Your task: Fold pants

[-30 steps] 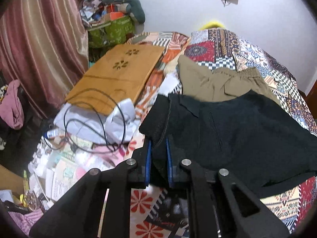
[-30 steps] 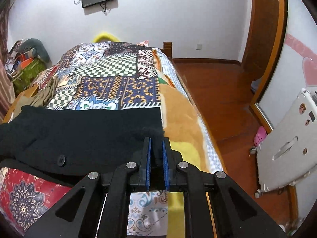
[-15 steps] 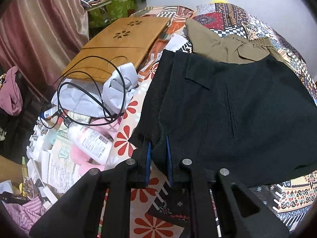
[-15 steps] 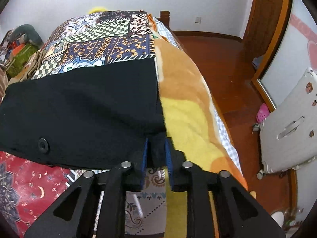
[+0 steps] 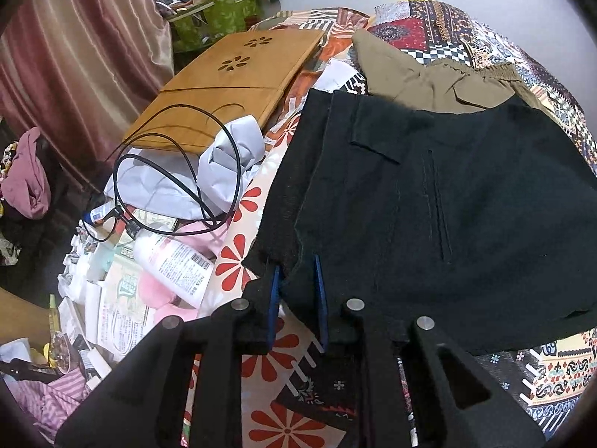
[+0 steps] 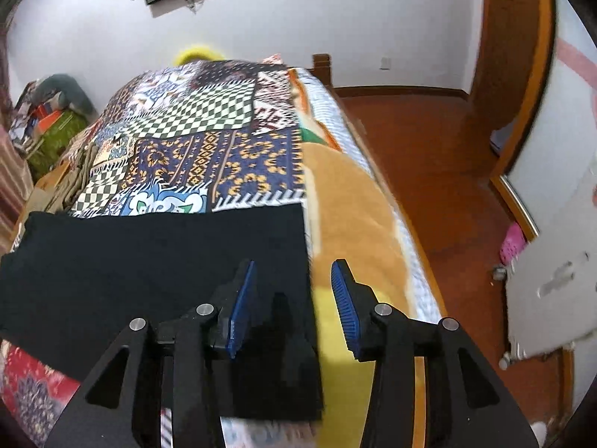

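Observation:
Black pants (image 5: 447, 205) lie folded and flat across the patchwork bed cover (image 5: 559, 373). My left gripper (image 5: 295, 261) is shut on their near left corner, with black cloth pinched between the blue pads (image 5: 274, 291). In the right wrist view the same black pants (image 6: 149, 261) stretch to the left. The jaws of my right gripper (image 6: 294, 265) are opening and the pads (image 6: 242, 298) stand well apart. The pants' right edge lies loose on the bed between them, with neither pad pressing on it.
Olive pants (image 5: 429, 82) lie just beyond the black ones. Left of the bed are a wooden lap tray (image 5: 238, 74), a black cable (image 5: 179, 171), a white bottle (image 5: 171, 261) and papers. Right of the bed edge (image 6: 410, 261) are red floor (image 6: 429, 149) and a white board (image 6: 552, 280).
Both grippers came down and the black pants now lie flat on the bed. The right gripper's jaws spread and let go of the corner. The left one still pinches its corner.

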Demonstrator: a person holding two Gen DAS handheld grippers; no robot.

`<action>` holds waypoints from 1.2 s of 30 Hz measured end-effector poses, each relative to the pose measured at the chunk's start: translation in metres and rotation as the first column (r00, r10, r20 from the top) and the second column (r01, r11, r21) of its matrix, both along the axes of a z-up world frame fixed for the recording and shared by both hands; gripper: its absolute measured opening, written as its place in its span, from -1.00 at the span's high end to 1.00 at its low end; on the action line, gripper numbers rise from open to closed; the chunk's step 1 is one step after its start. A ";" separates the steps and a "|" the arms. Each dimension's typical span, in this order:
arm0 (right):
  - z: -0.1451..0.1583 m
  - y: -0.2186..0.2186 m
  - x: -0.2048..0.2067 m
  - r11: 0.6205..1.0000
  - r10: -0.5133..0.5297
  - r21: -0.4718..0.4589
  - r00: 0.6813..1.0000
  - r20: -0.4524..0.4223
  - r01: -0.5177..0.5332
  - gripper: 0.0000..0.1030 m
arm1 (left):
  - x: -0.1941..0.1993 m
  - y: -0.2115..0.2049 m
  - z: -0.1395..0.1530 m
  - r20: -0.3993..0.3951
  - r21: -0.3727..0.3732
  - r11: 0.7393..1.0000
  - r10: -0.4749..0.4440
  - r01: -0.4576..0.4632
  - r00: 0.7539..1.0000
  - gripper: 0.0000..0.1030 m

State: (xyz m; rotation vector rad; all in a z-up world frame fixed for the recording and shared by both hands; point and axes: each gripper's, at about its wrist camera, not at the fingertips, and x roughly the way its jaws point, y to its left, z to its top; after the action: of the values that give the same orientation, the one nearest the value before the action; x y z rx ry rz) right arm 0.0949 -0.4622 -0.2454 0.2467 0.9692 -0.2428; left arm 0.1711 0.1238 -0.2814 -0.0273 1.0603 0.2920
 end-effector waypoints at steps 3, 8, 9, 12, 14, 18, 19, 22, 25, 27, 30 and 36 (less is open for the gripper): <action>-0.013 0.001 0.020 1.000 0.028 -0.002 0.999 -0.025 -0.028 0.25 | 0.000 -0.001 -0.001 -0.004 0.010 1.000 0.001 -0.001 1.000 0.67; -0.034 -0.008 0.036 0.999 0.046 0.013 0.997 -0.069 -0.045 0.27 | 0.002 -0.005 -0.003 -0.010 0.038 0.999 0.002 -0.002 1.000 0.63; -0.036 -0.008 0.036 0.999 0.053 0.014 0.996 -0.070 -0.052 0.42 | 0.002 -0.005 -0.003 -0.012 0.043 0.999 0.003 -0.003 1.000 0.58; -0.036 -0.006 0.035 0.998 0.062 0.001 0.996 -0.067 -0.062 0.58 | 0.002 -0.003 0.002 -0.021 0.049 0.999 0.019 -0.018 1.000 0.33; -0.033 -0.001 0.033 0.995 0.078 -0.052 0.996 -0.049 -0.080 0.68 | 0.002 -0.002 0.004 -0.019 0.043 0.999 0.031 -0.030 0.999 0.13; -0.027 -0.001 0.034 0.995 0.078 -0.060 0.997 -0.017 -0.079 0.74 | 0.002 -0.004 0.000 -0.028 0.043 0.998 0.037 -0.036 0.999 0.12; -0.027 -0.001 0.034 0.995 0.078 -0.060 0.997 -0.017 -0.079 0.75 | 0.003 -0.004 -0.001 -0.026 0.044 0.998 0.037 -0.036 0.999 0.12; -0.017 0.000 0.034 0.994 0.072 -0.080 0.997 0.020 -0.070 0.77 | 0.004 -0.006 -0.003 -0.027 0.046 0.998 0.033 -0.032 0.999 0.12; -0.004 0.005 0.041 0.989 0.080 -0.127 0.995 0.060 -0.072 0.77 | 0.005 -0.006 -0.004 -0.031 0.047 0.999 0.028 -0.027 0.999 0.12; -0.002 0.004 0.047 0.987 0.081 -0.143 0.995 0.059 -0.072 0.78 | 0.006 -0.005 -0.004 -0.031 0.041 0.999 0.031 -0.029 0.999 0.12; -0.007 0.002 0.052 0.987 0.081 -0.146 0.996 0.042 -0.074 0.78 | 0.006 -0.005 -0.005 -0.028 0.041 0.999 0.030 -0.028 0.999 0.11; -0.036 -0.003 0.070 0.987 0.080 -0.138 0.995 -0.065 -0.088 0.78 | 0.005 -0.004 -0.006 -0.026 0.045 0.999 0.024 -0.023 0.999 0.05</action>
State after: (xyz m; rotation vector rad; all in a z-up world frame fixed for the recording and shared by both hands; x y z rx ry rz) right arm 0.1654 -0.4650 -0.2818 0.0695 1.0146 -0.2415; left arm 0.1766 0.1194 -0.2870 0.0039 1.0796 0.3376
